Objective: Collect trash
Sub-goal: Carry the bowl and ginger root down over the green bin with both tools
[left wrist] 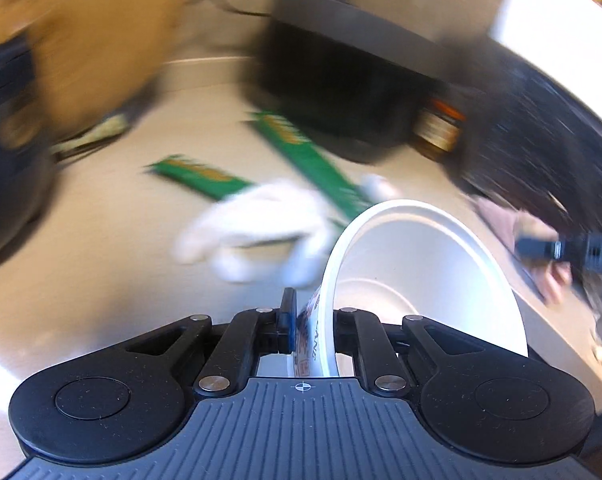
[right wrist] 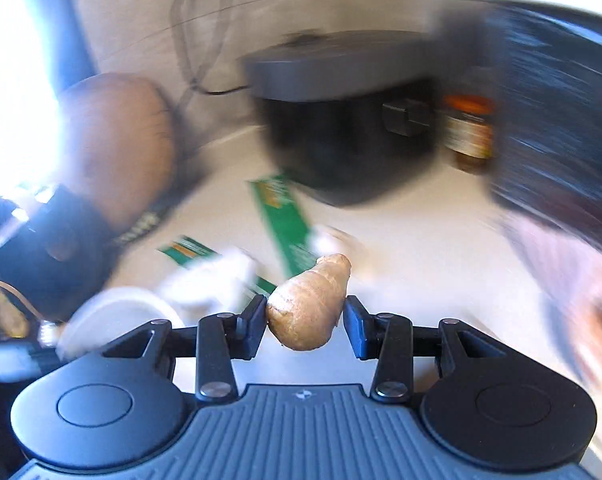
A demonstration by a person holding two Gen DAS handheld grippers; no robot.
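Observation:
My left gripper [left wrist: 315, 320] is shut on the wall of a white paper bowl [left wrist: 425, 276], held tilted with its empty inside facing the camera. My right gripper [right wrist: 305, 316] is shut on a tan piece of ginger root [right wrist: 309, 304], held above the counter. On the beige counter lie two green wrappers [left wrist: 301, 152] [right wrist: 287, 220] and a crumpled white tissue [left wrist: 257, 232] [right wrist: 213, 280]. The white bowl also shows at the lower left of the right wrist view [right wrist: 113, 320]. Both views are motion-blurred.
A black pot with a grey lid [left wrist: 341, 88] [right wrist: 341, 120] stands at the back of the counter [left wrist: 121, 240], an orange-lidded jar [left wrist: 439, 128] [right wrist: 469, 132] to its right. A brown rounded object [right wrist: 117, 140] is at the left. Cables hang on the wall behind.

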